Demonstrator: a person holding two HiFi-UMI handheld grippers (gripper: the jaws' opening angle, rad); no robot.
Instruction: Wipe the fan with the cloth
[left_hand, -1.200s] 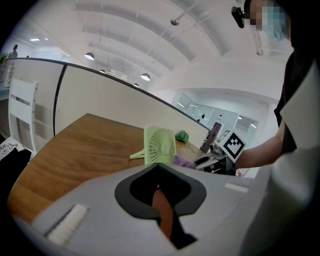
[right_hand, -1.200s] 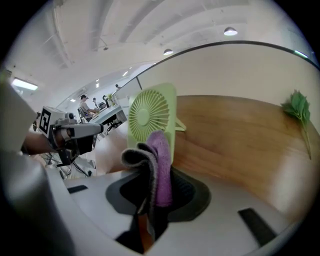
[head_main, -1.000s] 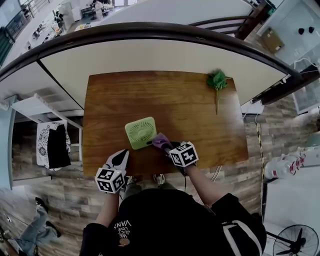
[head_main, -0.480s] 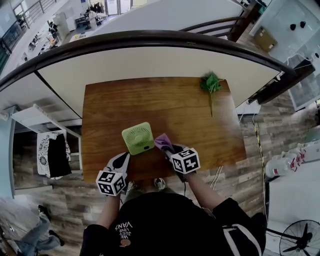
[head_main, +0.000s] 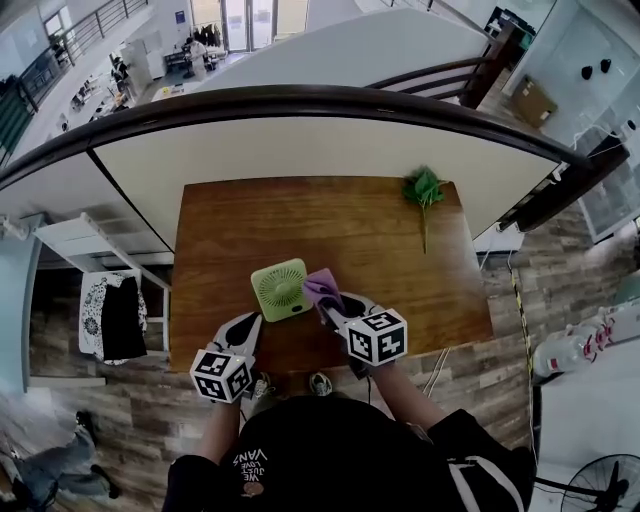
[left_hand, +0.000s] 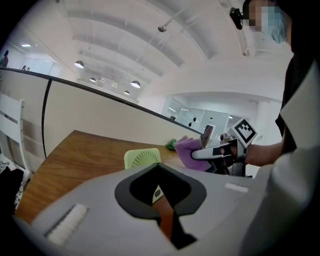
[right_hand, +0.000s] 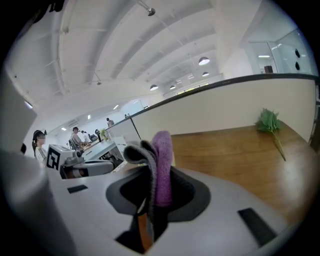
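Note:
A light-green square fan (head_main: 281, 289) lies flat on the wooden table (head_main: 400, 250), near its front edge. My right gripper (head_main: 328, 300) is shut on a purple cloth (head_main: 321, 287), which hangs just right of the fan, above the table. In the right gripper view the cloth (right_hand: 161, 165) stands folded between the jaws. My left gripper (head_main: 247, 324) is shut with nothing in it, at the front edge left of the fan. From the left gripper view I see the fan (left_hand: 142, 158), the cloth (left_hand: 189, 152) and the right gripper (left_hand: 215, 152) beyond the closed left gripper (left_hand: 158, 165).
A green leafy sprig (head_main: 424, 190) lies at the table's far right corner. Behind the table runs a curved white wall with a dark rail (head_main: 300, 95). A low rack with dark clothes (head_main: 110, 315) stands on the floor to the left.
My right gripper has risen with the cloth, still beside the fan. The left gripper has lifted a little. The fan has not moved on the table.

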